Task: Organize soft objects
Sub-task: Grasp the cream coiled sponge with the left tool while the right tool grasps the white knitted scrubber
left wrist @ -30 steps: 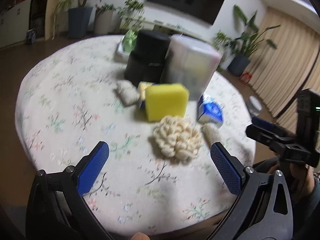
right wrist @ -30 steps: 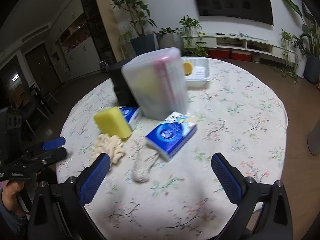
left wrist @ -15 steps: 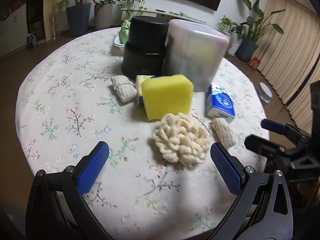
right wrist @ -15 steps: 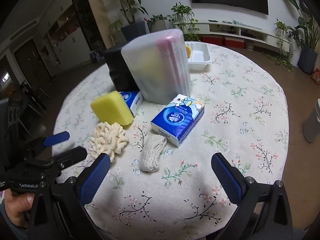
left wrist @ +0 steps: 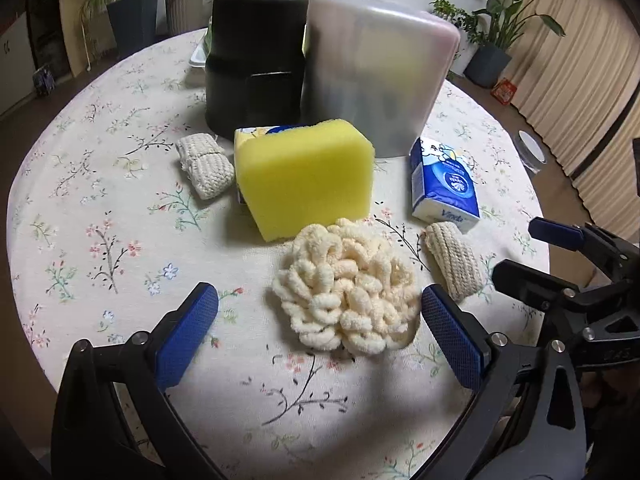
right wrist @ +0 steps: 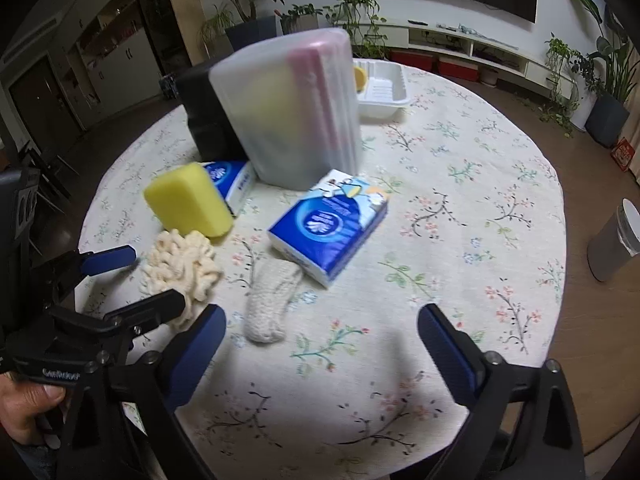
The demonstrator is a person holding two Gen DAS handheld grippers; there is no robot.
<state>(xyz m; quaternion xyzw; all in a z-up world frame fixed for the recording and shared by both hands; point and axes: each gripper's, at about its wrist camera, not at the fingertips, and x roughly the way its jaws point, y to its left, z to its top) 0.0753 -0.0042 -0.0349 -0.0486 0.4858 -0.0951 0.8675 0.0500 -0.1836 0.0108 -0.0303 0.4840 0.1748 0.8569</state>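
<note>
While both grippers hang over the round, flower-patterned worktop (left wrist: 120, 208), nothing is gripped. Farthest left lies a small knitted cloth (left wrist: 205, 167), just beside the yellow sponge (left wrist: 306, 174), which leans on a blue tissue pack behind it. Behind these stand a black container (left wrist: 256, 60) and a frosted plastic bin (left wrist: 372, 68), side by side. The left gripper (left wrist: 320, 312) is spread wide, its blue pads to either side of the near edge of the fluffy cream scrubber (left wrist: 346, 290), not pressing it. Right of that lie a knitted roll (left wrist: 452, 260) and a second tissue pack (right wrist: 328, 226). The right gripper (right wrist: 322, 334) is released; its jaws have just been closing a little, with only bare cloth between them.
</note>
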